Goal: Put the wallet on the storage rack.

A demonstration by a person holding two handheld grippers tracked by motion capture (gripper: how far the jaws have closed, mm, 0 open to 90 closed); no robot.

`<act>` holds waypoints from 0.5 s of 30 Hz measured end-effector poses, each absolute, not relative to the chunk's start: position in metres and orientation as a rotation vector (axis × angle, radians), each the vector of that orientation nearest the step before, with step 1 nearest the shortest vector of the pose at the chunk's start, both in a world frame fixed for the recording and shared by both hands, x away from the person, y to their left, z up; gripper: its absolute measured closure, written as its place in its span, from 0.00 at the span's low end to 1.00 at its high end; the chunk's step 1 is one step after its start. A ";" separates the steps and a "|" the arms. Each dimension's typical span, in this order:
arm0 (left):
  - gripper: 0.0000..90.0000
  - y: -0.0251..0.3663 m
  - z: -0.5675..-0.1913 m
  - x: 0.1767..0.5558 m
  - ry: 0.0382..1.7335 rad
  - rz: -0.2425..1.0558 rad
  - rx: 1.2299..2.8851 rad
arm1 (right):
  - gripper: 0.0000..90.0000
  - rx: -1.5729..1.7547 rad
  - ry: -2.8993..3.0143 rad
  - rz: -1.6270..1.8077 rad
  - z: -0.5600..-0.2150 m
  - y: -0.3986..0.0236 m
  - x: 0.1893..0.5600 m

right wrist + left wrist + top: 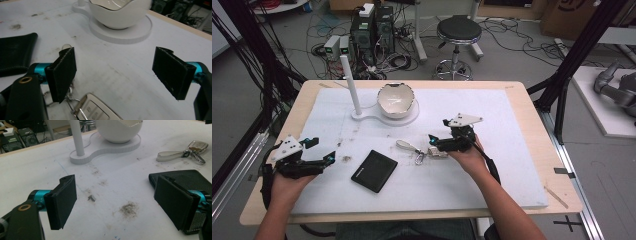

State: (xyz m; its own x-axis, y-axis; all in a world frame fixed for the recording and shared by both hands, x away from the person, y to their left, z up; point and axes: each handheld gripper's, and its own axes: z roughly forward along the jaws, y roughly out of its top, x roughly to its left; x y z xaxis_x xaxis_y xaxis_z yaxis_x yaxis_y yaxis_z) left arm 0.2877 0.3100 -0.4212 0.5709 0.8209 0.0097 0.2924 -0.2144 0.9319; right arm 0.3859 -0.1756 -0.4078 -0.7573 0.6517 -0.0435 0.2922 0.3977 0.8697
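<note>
From the high view we see the right gripper [435, 141] hovering over the car key [438, 151] near the middle of the white mat [492, 165], its jaws spread and not pinching anything. The key's strap [404, 145] stretches to the left of it. A black wallet [374, 170] lies nearer and to the left, and a white bowl [395, 100] stands on its stand at the far side. The left gripper [323, 152] rests at the left edge, released.

In the left gripper view we find its jaws wide apart over stained mat [120, 192], the wallet [190, 178] by the right jaw and the key [197, 146] farther off.

In the right gripper view the key [96, 111] lies just below the left jaw, jaws gaping, untouched.
</note>
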 end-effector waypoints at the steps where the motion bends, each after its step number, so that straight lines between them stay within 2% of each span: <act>1: 0.20 0.311 -0.422 0.286 0.925 0.643 1.771 | 0.22 0.806 2.305 1.324 -0.407 -0.166 0.387; 15: 0.20 0.326 -0.423 0.264 0.960 0.674 1.765 | 0.22 0.621 2.469 1.392 -0.410 -0.093 0.389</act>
State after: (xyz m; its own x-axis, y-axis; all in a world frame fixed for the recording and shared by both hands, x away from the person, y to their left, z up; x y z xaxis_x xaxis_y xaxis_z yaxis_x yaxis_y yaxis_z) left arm 0.2642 0.3264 -0.4229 0.5340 0.8453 0.0167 0.3026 -0.2095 0.9298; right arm 0.3887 -0.0933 -0.4102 -0.8811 0.4730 -0.0001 0.2447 0.4560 0.8557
